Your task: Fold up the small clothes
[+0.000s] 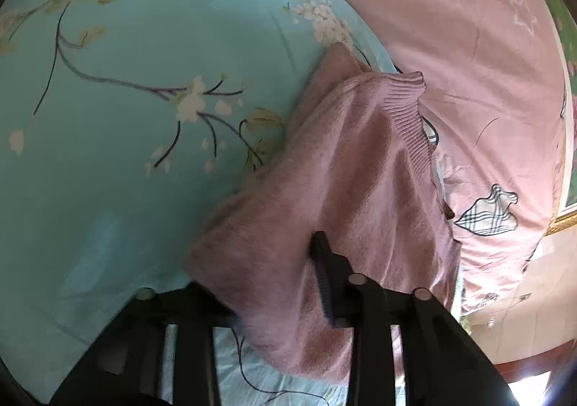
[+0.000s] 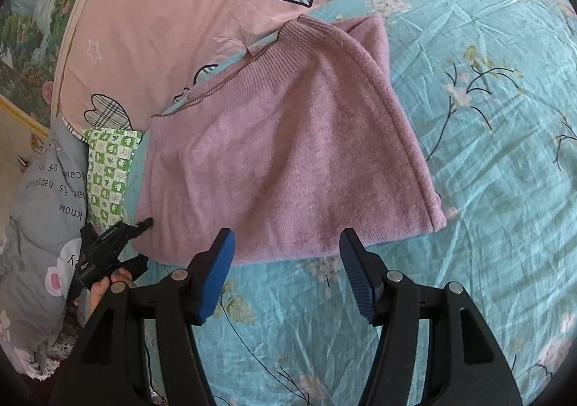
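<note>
A small pink knitted sweater (image 2: 288, 153) lies partly folded on a turquoise floral bedsheet (image 2: 487, 189). Its ribbed hem points toward the pink quilt. My left gripper (image 1: 288, 279) is shut on the sweater (image 1: 342, 171) and lifts one corner; cloth covers the left finger. The left gripper also shows in the right wrist view (image 2: 140, 225) at the sweater's left edge. My right gripper (image 2: 286, 243) is open and empty, just short of the sweater's near edge.
A pink quilt (image 2: 180, 9) with plaid hearts lies beyond the sweater. A green checked cloth (image 2: 108, 171) and a grey printed pillow (image 2: 36, 225) sit at the left. The turquoise sheet (image 1: 126, 117) spreads to the left in the left wrist view.
</note>
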`<state>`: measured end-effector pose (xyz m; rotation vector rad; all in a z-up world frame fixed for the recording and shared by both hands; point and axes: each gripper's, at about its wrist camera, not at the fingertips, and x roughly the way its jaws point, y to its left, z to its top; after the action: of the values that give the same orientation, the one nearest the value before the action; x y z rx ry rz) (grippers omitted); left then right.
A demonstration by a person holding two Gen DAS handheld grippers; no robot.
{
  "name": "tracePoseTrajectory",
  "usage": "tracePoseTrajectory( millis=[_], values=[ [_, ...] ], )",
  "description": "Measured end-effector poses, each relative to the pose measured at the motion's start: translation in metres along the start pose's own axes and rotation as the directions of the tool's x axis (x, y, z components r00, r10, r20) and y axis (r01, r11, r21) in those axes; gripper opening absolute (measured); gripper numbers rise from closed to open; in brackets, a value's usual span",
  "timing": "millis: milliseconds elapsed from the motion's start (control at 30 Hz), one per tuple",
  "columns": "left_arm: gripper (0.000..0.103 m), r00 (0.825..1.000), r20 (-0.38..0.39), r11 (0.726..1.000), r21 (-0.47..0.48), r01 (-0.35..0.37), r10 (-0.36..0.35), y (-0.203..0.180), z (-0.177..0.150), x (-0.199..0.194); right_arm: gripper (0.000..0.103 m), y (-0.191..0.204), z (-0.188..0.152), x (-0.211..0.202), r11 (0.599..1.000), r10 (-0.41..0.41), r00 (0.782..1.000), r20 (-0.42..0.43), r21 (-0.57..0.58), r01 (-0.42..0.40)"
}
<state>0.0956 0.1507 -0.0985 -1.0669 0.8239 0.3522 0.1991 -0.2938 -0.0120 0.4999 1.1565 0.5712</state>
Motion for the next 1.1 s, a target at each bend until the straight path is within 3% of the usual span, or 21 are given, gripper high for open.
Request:
tracePoseTrajectory(
  millis=[67,167,333,533,667,767,933,1100],
  values=[
    [0.015,1.000,0.010,0.999,0.042,-0.017,0.017,-0.011,0.001,-0.002,0.062,-0.001,0.003,0.003,1.000,0.004,1.000,0.000,0.000,-0.004],
    [0.012,0.999,0.038,0.990,0.137,-0.018,0.013,-0.041,-0.002,-0.012,0.062,-0.004,0.007,0.005,1.000,0.014,1.000,0.000,0.004,-0.014],
    [0.010,0.994,0.023,0.949,0.300,0.098,-0.110,-0.109,-0.019,-0.026,0.062,-0.014,0.016,0.004,0.998,0.046,0.999,0.016,0.031,-0.047],
    [0.010,0.965,-0.153,0.830,0.492,0.262,-0.214,-0.193,-0.079,-0.005,0.062,-0.029,0.037,-0.001,0.996,0.063,0.996,0.057,0.063,-0.067],
    [0.010,0.945,-0.290,0.778,0.554,0.297,-0.154,-0.211,-0.125,0.039,0.062,-0.045,0.058,0.003,0.986,0.119,0.990,0.071,0.108,-0.127],
    [0.010,0.937,-0.339,0.768,0.576,0.281,-0.088,-0.208,-0.143,0.063,0.062,-0.051,0.072,0.020,0.972,0.183,0.983,0.034,0.141,-0.186],
    [0.010,0.939,-0.336,0.761,0.589,0.271,-0.075,-0.208,-0.139,0.068,0.063,-0.032,0.097,0.063,0.948,0.293,0.955,-0.037,0.144,-0.285],
    [0.010,0.945,-0.321,0.731,0.631,0.258,-0.057,-0.214,-0.143,0.062,0.063,-0.004,0.120,0.106,0.938,0.338,0.937,-0.085,0.109,-0.328]
  ],
)
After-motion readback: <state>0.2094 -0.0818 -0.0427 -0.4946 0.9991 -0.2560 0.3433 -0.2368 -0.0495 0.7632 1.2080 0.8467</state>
